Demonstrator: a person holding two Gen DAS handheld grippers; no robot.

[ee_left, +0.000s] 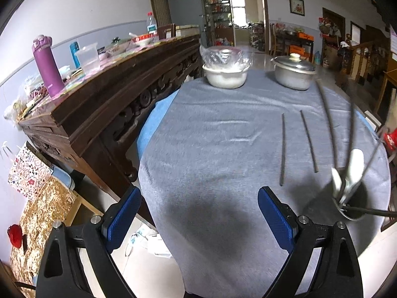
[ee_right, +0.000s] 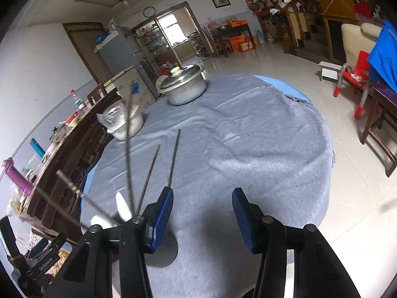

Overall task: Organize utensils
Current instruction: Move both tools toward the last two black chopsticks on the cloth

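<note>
Left gripper [ee_left: 198, 219] nearest, pads apart, nothing between. Right gripper [ee_right: 202, 219] likewise parted, empty. Two chopsticks [ee_left: 282, 149] loose on cloth [ee_left: 211, 149], left of holder [ee_left: 347, 198]. Holder already has spoon [ee_left: 354, 166], more sticks. Left: two loose ones. Holder blurred, base hidden by gripper in right view; contents uncountable.

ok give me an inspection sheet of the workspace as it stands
surface: round table under a grey cloth, creased
job's things: two dark chopsticks lying loose side by side; round metal holder with chopsticks and a white spoon standing in it
clutter: lidded aluminium pot and white bowl under plastic wrap at the far edge
grippers: left gripper and right gripper both open, nothing between the blue pads
cables: nothing seen
surroundings: carved dark wooden sideboard beside the table, purple bottle on it
</note>
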